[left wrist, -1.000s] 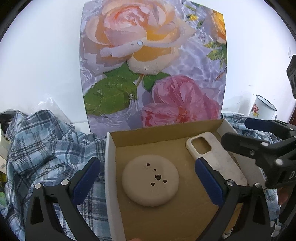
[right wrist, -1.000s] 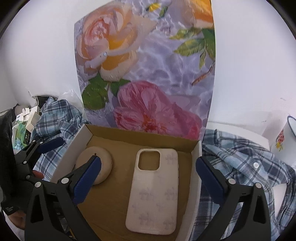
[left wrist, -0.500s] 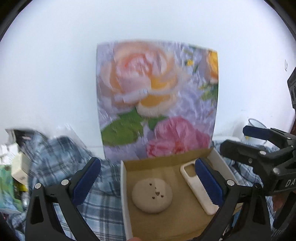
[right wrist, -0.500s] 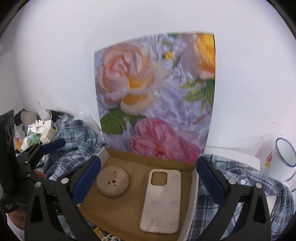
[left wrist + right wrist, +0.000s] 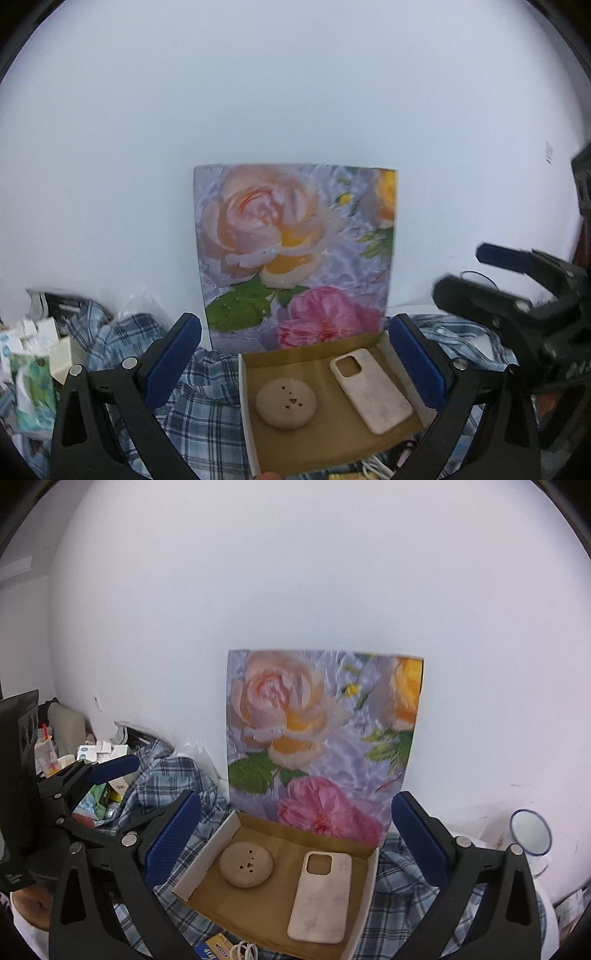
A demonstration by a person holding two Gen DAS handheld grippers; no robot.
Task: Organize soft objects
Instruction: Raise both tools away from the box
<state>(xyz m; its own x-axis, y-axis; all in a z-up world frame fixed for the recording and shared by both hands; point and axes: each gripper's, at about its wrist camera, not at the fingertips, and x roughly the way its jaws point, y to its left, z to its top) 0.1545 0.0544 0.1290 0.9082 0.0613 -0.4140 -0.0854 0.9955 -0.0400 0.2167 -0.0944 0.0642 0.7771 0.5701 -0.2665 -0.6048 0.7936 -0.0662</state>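
A shallow cardboard box [image 5: 332,439] [image 5: 258,908] lies on a blue plaid shirt [image 5: 199,406] [image 5: 173,775]. Inside it sit a round beige soft pad with small holes [image 5: 286,404] [image 5: 246,864] and a cream phone case [image 5: 371,389] [image 5: 321,895], side by side and apart. My left gripper [image 5: 295,363] is open and empty, held back from and above the box; it also shows at the left of the right wrist view [image 5: 99,775]. My right gripper [image 5: 295,843] is open and empty above the box; it also shows at the right of the left wrist view [image 5: 480,273].
A rose-print board [image 5: 295,254] [image 5: 321,738] stands against the white wall behind the box. Clutter of small packages [image 5: 33,369] [image 5: 92,753] lies at the left. An enamel mug [image 5: 530,834] stands at the right. A white cable [image 5: 242,950] lies in front of the box.
Both grippers have pulled back and up from the box, so the box and its contents look smaller and lower. Both stay open and empty. The pad and case have not moved.
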